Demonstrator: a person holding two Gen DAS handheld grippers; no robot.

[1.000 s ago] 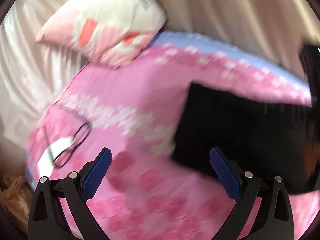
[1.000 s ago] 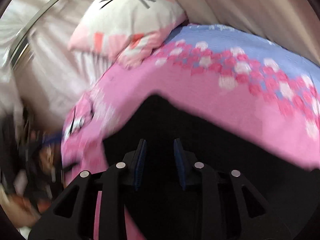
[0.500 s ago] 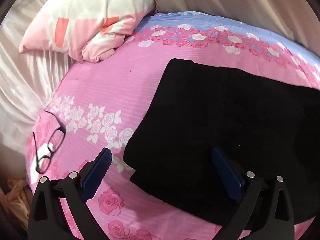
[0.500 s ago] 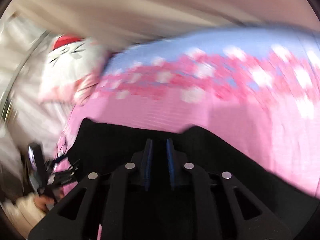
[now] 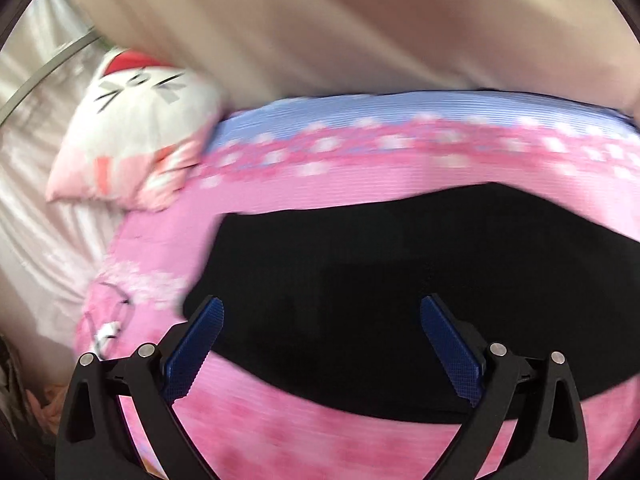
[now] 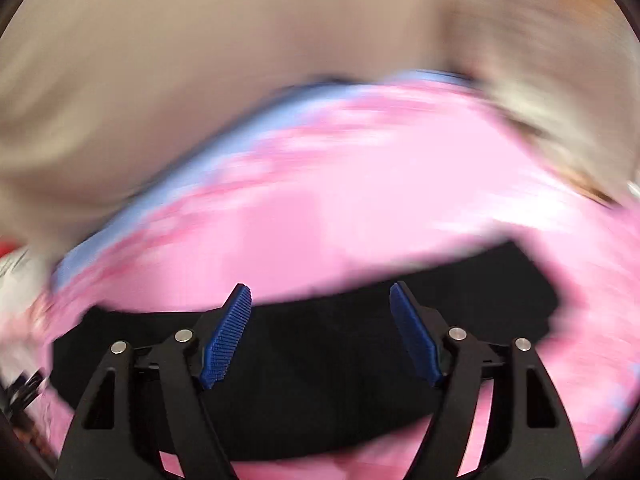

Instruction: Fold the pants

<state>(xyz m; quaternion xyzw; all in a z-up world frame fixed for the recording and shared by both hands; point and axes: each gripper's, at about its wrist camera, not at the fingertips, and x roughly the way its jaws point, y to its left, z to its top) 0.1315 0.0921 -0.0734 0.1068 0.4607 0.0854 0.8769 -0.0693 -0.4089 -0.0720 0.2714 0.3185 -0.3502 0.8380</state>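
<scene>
The right gripper (image 6: 320, 332), pinched shut half a second ago, now gapes like the left gripper (image 5: 322, 344) (both empty) over the black fabric pants (image 5: 400, 280), lying folded on the pink floral bedsheet (image 5: 320, 432).

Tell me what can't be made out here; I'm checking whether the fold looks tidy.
- Pants: fold lines and layers lost to motion blur and flat black in both views.
- Pants' near edge: hidden behind the right claw arms in the right view.
- Glasses: smeared, left view.
- Pillow: print blurred; cut by the edge in the right view.
</scene>
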